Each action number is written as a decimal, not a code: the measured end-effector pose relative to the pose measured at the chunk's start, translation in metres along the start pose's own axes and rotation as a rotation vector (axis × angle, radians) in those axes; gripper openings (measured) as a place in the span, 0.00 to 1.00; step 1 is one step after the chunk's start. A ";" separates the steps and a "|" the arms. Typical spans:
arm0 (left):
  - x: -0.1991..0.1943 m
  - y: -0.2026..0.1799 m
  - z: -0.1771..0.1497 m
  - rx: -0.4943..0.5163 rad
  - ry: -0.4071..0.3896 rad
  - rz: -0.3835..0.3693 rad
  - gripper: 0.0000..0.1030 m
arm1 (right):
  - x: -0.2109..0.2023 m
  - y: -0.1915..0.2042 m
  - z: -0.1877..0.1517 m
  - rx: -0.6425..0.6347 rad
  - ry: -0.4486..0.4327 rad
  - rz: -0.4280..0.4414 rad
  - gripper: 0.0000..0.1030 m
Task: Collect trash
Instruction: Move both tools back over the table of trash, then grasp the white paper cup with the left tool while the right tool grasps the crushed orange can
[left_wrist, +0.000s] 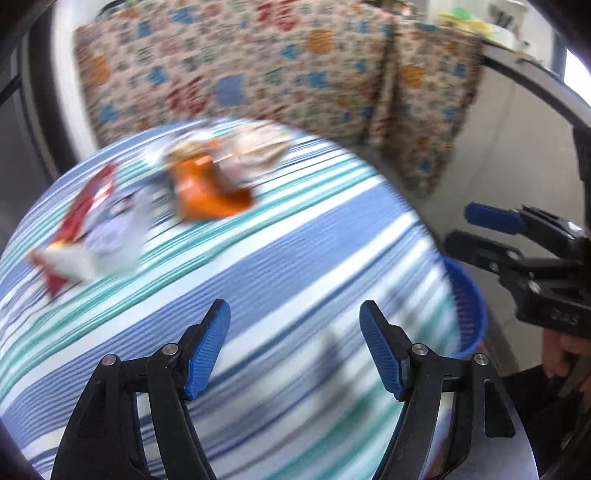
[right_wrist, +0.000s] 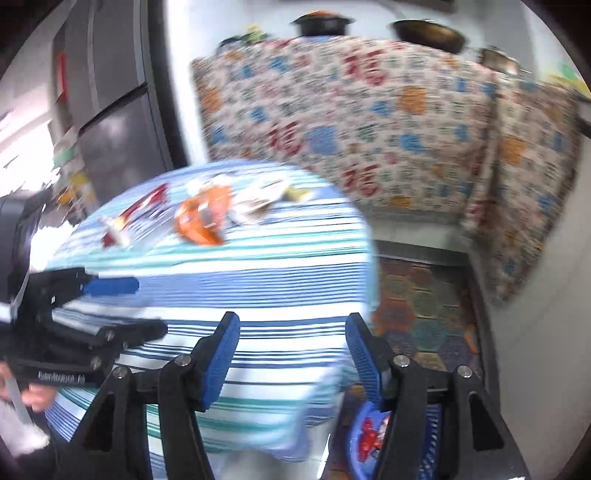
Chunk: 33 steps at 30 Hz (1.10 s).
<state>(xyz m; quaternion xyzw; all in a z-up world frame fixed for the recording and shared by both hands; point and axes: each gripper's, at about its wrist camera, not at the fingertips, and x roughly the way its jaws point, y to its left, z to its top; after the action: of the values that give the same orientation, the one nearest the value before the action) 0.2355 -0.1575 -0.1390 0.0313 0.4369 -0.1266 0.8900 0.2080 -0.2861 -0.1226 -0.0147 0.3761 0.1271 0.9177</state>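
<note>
The left hand-held gripper (left_wrist: 293, 339) hangs over the near part of the table (left_wrist: 295, 251), its blue pads standing wide apart with nothing between them, only the striped cloth below. The right hand-held gripper (right_wrist: 291, 349) is likewise open and empty, its pads at a middling spread, over the near right edge of the same table (right_wrist: 258, 273). Each one shows in the other's view: the right hand-held gripper at the right edge of the left wrist view, a hand beneath it, and the left one at the left edge of the right wrist view.

Both pictures are blurred. The table is round and covered in a blue, white and teal striped cloth. On its far side lies the trash: a red and white wrapper (left_wrist: 85, 236) to the left, an orange wrapper (left_wrist: 207, 188) at the middle, and pale crumpled wrappers (left_wrist: 258, 147) just right of it, touching or overlapping the orange one. All lie well apart from both hand-held grippers.

On the floor at the near right of the table stands a blue basket (left_wrist: 469, 306), with a red and white piece (right_wrist: 371, 435) already inside. Beyond the table hangs a patterned cloth (left_wrist: 258, 66) over a counter, and a colourful mat (right_wrist: 424, 314) covers the floor to the right.
</note>
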 end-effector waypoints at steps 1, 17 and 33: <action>0.000 0.019 -0.006 -0.016 0.011 0.031 0.72 | 0.009 0.018 0.000 -0.020 0.020 0.015 0.59; 0.006 0.161 -0.038 -0.174 0.045 0.217 1.00 | 0.098 0.106 0.017 -0.116 0.163 0.034 0.83; -0.016 0.198 0.003 -0.037 -0.073 0.049 0.99 | 0.105 0.106 0.020 -0.118 0.156 0.039 0.94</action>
<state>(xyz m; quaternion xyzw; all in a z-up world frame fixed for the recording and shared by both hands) 0.2788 0.0362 -0.1351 0.0209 0.4056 -0.0978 0.9086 0.2677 -0.1577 -0.1740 -0.0714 0.4385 0.1652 0.8805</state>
